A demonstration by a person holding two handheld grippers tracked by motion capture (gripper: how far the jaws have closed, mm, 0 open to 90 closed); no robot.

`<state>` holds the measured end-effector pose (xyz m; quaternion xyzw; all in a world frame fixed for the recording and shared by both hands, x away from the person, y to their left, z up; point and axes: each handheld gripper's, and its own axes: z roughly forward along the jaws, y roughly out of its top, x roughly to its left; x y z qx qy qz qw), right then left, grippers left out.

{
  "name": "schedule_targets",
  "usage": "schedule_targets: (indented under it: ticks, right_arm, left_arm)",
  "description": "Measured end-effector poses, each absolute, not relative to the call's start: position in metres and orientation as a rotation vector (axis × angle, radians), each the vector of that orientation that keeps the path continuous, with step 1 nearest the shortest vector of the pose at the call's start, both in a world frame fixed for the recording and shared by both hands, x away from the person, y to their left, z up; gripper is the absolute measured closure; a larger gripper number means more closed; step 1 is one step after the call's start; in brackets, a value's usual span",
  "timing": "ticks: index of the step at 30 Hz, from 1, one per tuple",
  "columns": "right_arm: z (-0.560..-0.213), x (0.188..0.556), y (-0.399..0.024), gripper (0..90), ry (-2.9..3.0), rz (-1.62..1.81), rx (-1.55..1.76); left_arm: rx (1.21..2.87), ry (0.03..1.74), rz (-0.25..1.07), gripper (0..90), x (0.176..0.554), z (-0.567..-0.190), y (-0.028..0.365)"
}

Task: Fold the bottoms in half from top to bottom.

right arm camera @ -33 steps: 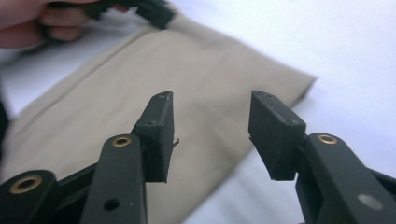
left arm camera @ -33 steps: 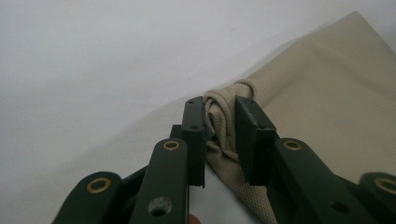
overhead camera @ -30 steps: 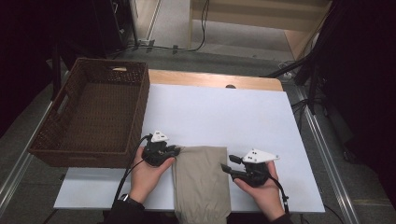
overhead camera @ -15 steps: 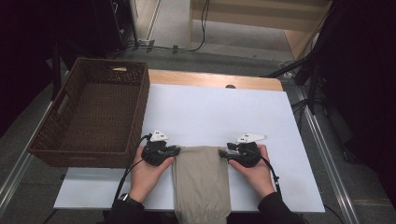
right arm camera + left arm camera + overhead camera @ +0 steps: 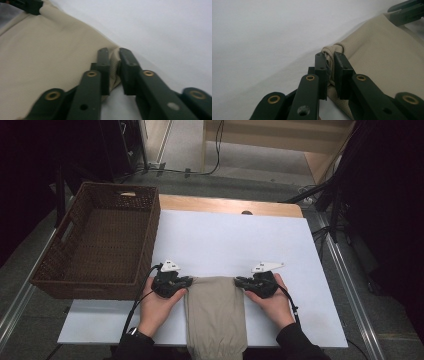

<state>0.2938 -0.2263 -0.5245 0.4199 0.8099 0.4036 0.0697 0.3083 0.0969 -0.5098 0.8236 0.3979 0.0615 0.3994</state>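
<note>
A folded beige cloth (image 5: 215, 312) lies on the white table cover (image 5: 235, 240) at the near edge, hanging over the front. My left gripper (image 5: 186, 281) is shut on the cloth's far left corner (image 5: 331, 53); its jaws pinch the rolled hem (image 5: 329, 67). My right gripper (image 5: 239, 281) is at the far right corner, with the cloth's edge (image 5: 113, 66) between its jaws, which stand nearly together on it. The right gripper's tip (image 5: 404, 12) shows at the top right of the left gripper view, and the left gripper's tip (image 5: 27, 5) at the top left of the right gripper view.
A brown wicker basket (image 5: 65, 272) stands at the left, overlapping the table's left edge. A strip of bare wood (image 5: 225, 205) runs along the table's far edge. Cables (image 5: 135, 305) trail from both grippers toward the person.
My right gripper has moved left and forward to the cloth's far right corner and closed on it. The left gripper has held still on its corner.
</note>
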Motion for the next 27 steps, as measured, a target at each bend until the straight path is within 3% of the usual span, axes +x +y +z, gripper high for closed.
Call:
schedule_targets:
  ticks: [15,27]
  right_arm:
    - [-0.508,0.302,-0.231,86.2,2.385,1.173,1.214]
    - [-0.474,0.349,-0.239,86.2,2.294,1.154,1.208]
  left_arm:
    - [2.038,0.997,0.188,85.0,0.329,-0.493,0.091]
    - [2.021,0.993,0.272,84.9,0.385,-0.461,0.078]
